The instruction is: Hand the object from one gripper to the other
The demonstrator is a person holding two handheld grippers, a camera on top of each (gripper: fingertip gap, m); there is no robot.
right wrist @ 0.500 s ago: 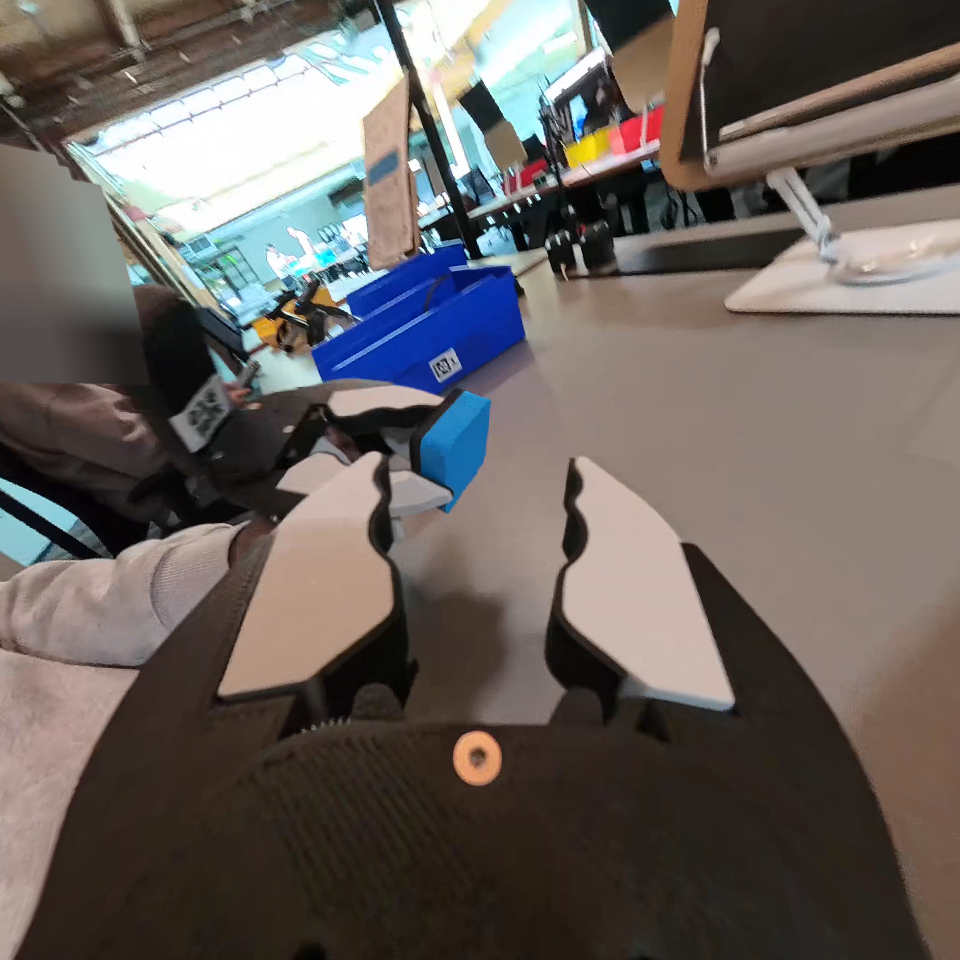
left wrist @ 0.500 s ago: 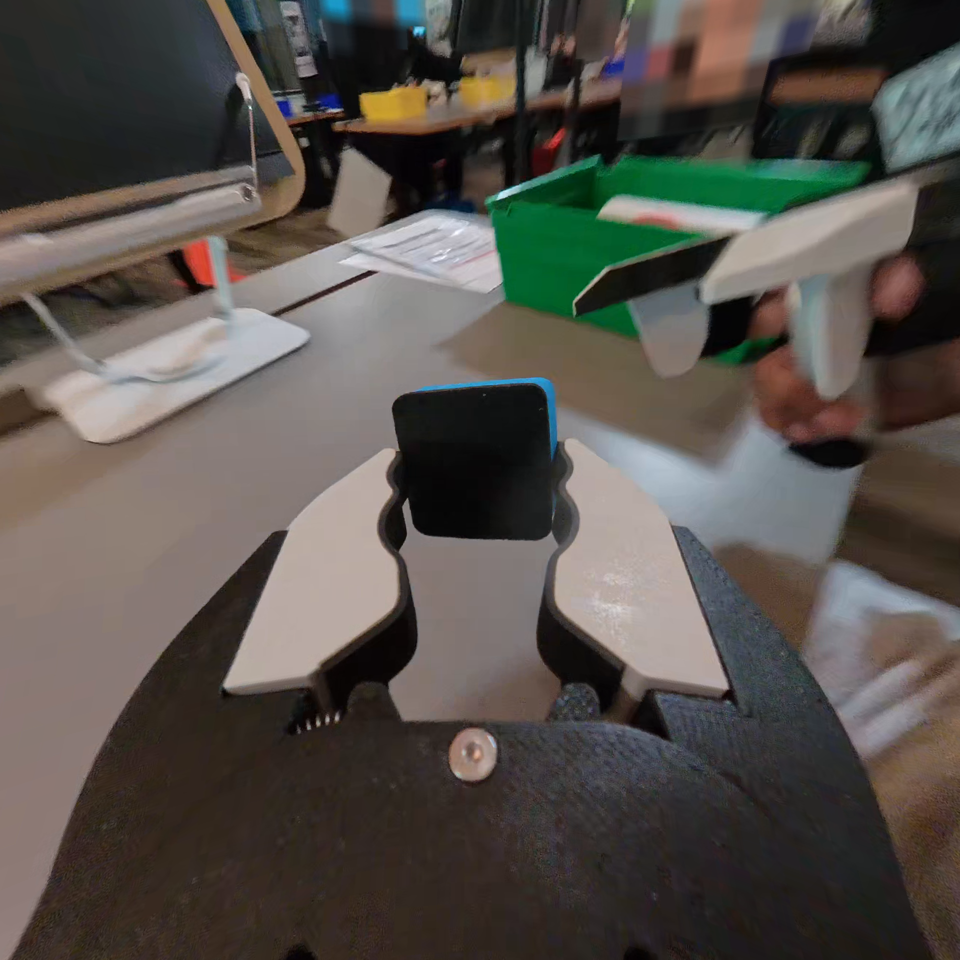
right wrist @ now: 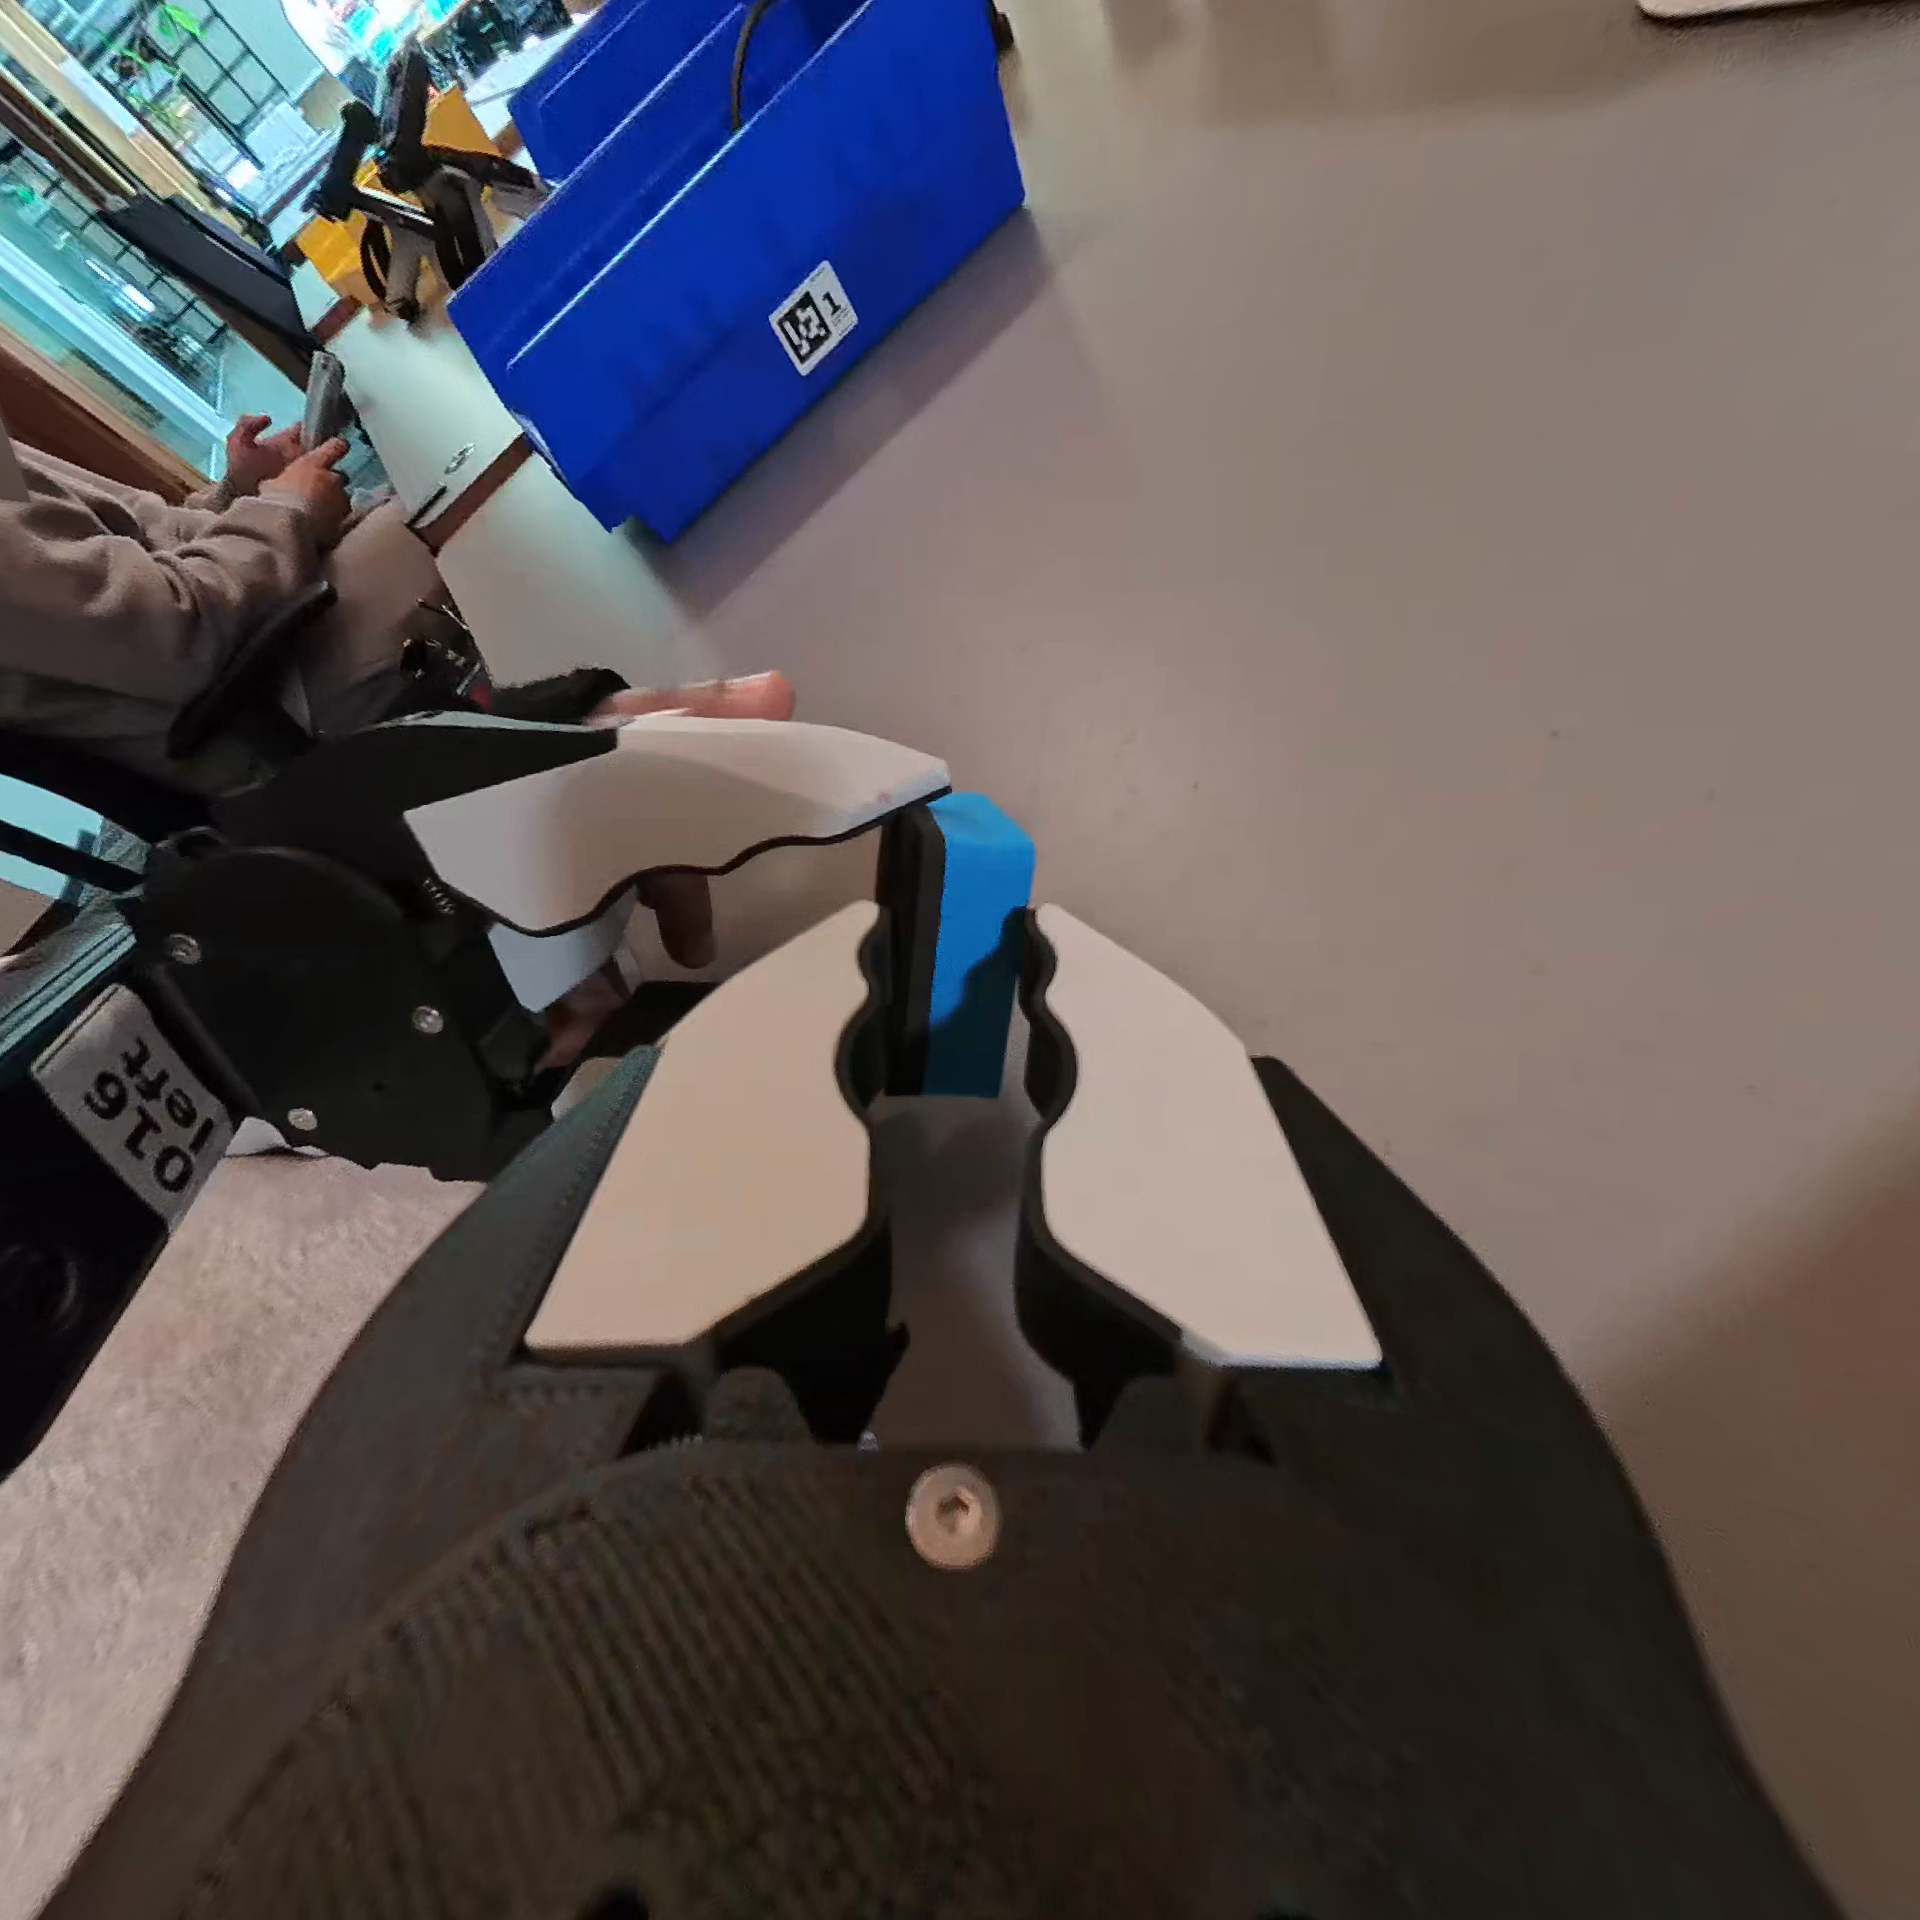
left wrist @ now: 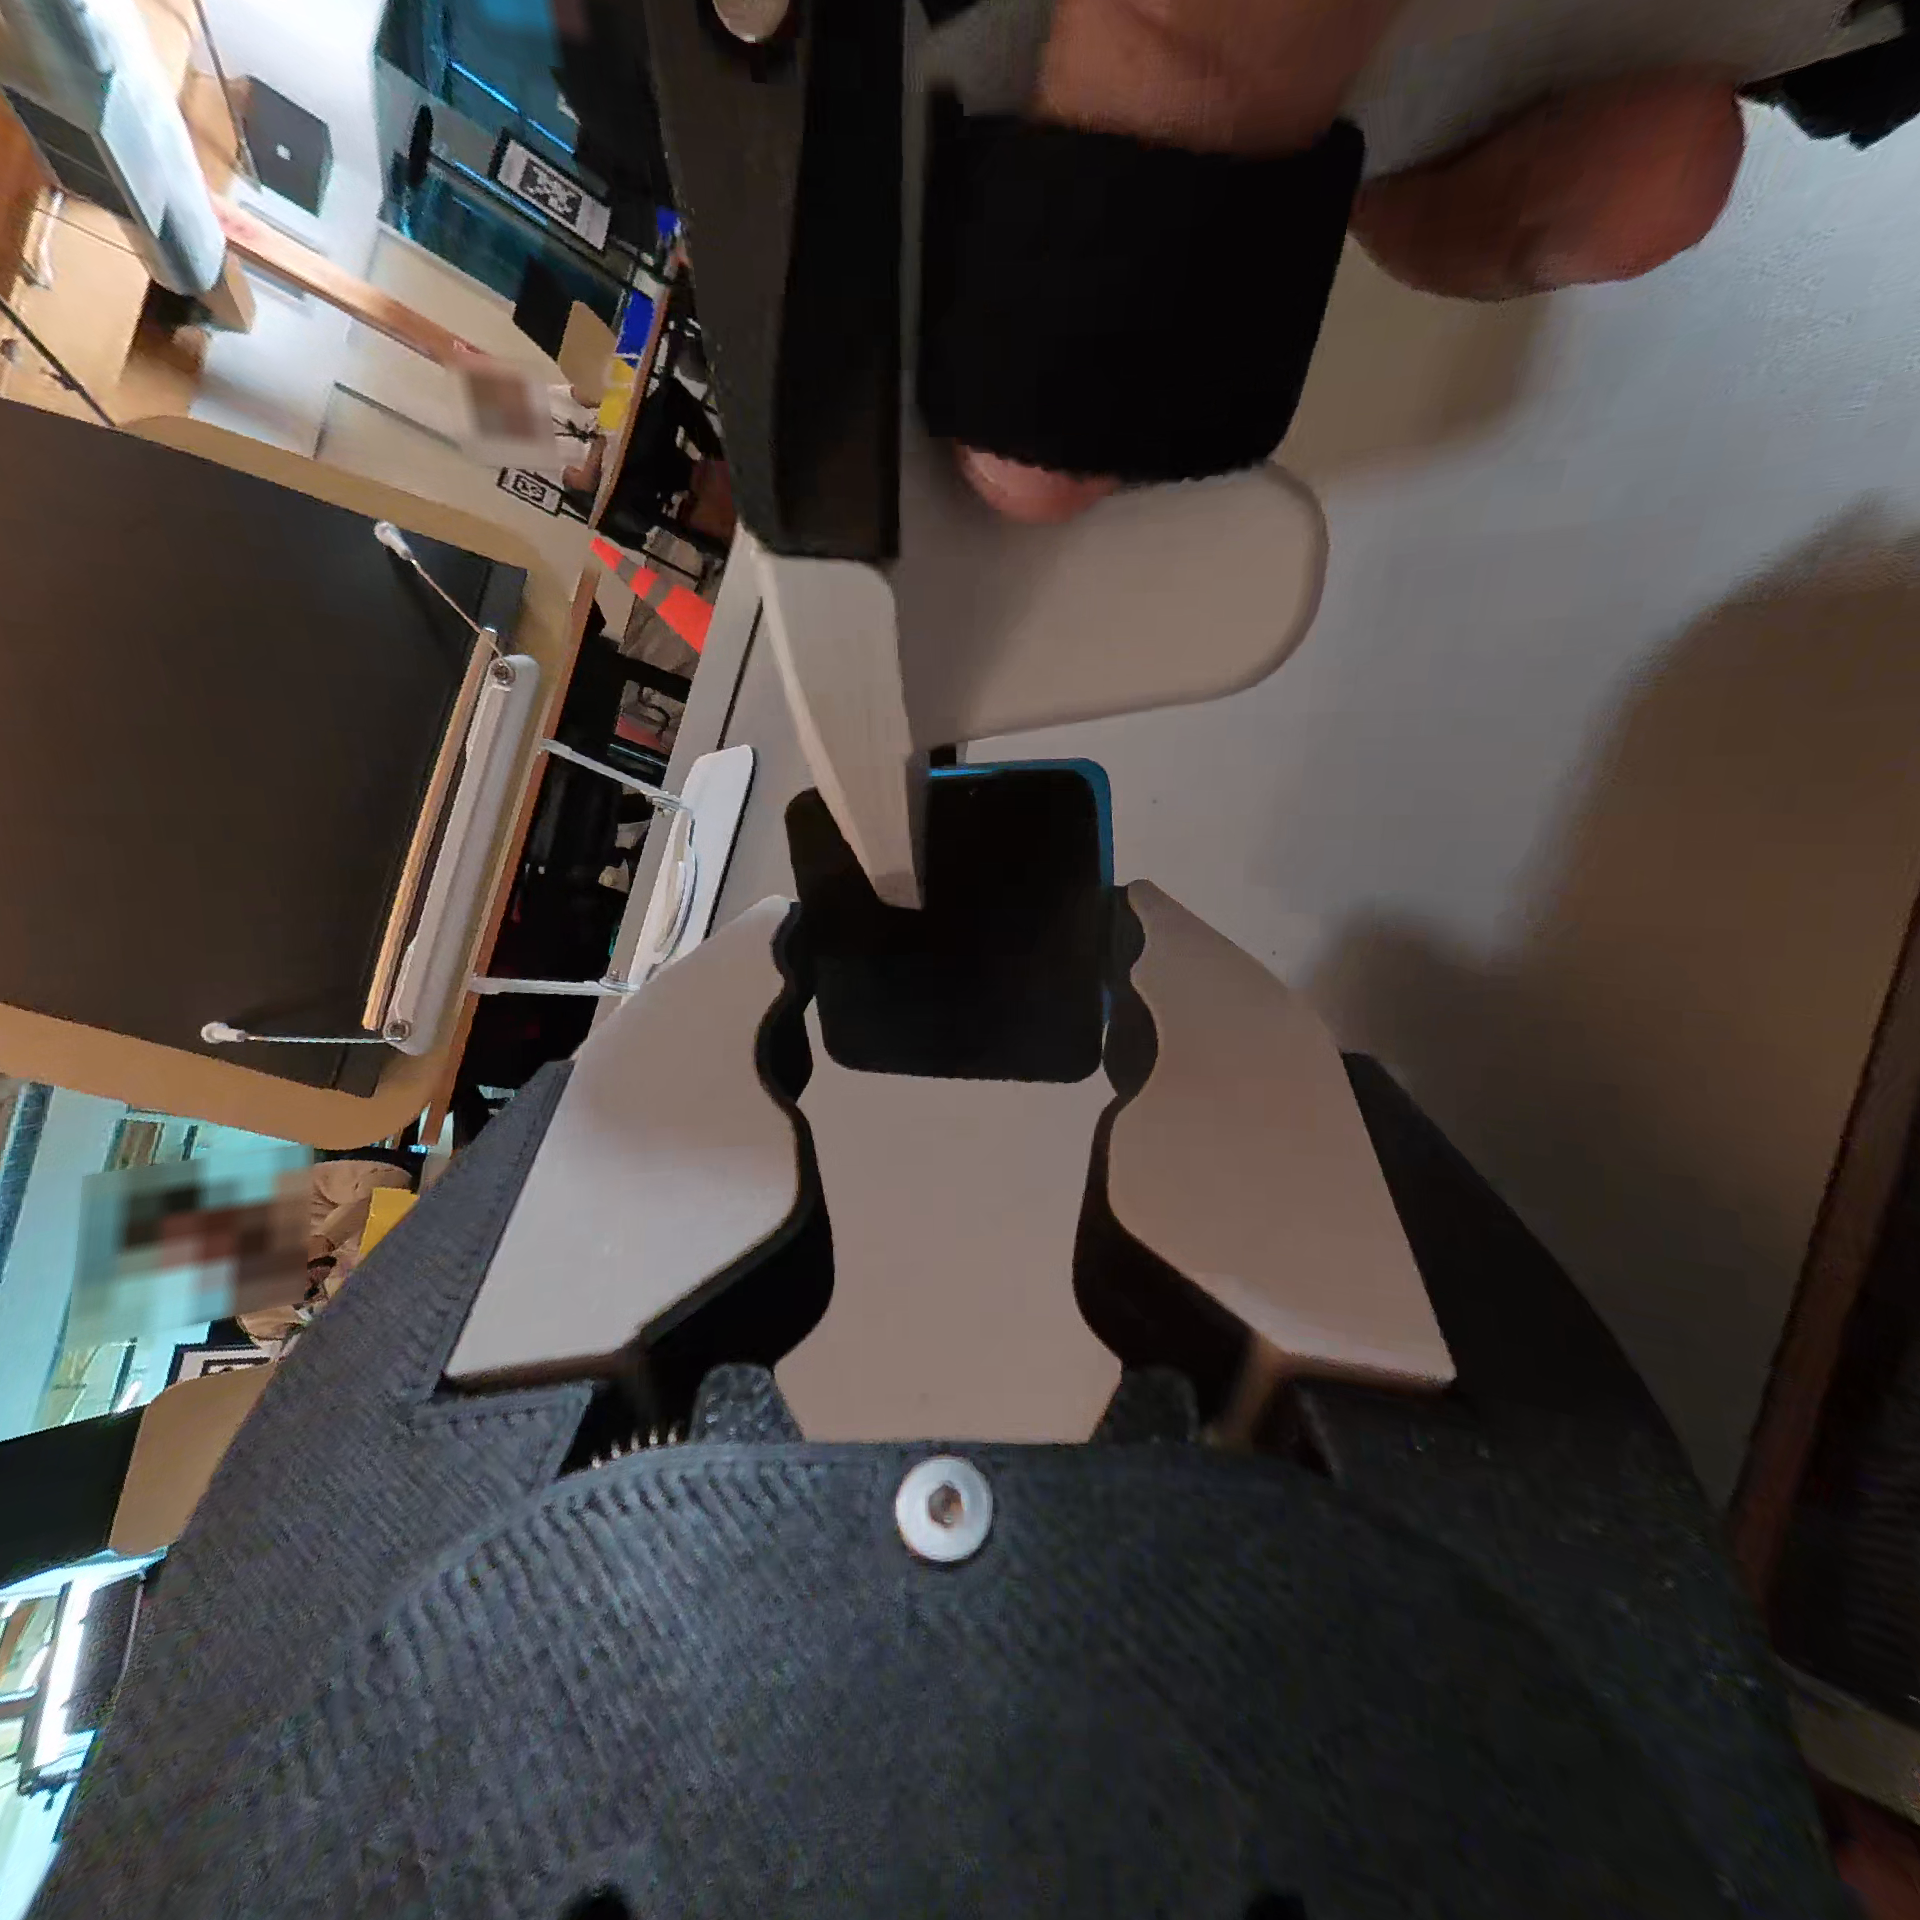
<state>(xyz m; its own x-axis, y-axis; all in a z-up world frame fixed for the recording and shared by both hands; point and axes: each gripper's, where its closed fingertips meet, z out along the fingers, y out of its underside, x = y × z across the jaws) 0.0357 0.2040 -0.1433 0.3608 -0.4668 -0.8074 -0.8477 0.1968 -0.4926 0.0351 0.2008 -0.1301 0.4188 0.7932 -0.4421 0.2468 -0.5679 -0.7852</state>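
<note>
A blue block with a black padded face (left wrist: 966, 977) sits between the fingertips of my left gripper (left wrist: 956, 914), which is shut on it. My right gripper (right wrist: 951, 935) comes in across it and is shut on the same block (right wrist: 977, 935), one finger on the black face and one on the blue side. In the left wrist view a right finger (left wrist: 862, 727) lies over the black face, and the other is hidden behind the block. In the right wrist view the left gripper's upper finger (right wrist: 727, 790) reaches the block's top edge. Both grippers hold it above the grey table (right wrist: 1455, 623).
A blue bin (right wrist: 727, 291) with a tag stands on the table beyond the grippers. A dark screen on a white stand (left wrist: 208, 727) is at the far side. A seated person's sleeve (right wrist: 156, 582) shows at the left. The holder's hand (left wrist: 1455, 156) grips the right gripper. Only a small space, under 4 cm, lies between the two pairs of fingers.
The right gripper was open and apart from the block; now it has closed on it. The left gripper has rolled about a quarter turn while still holding the block.
</note>
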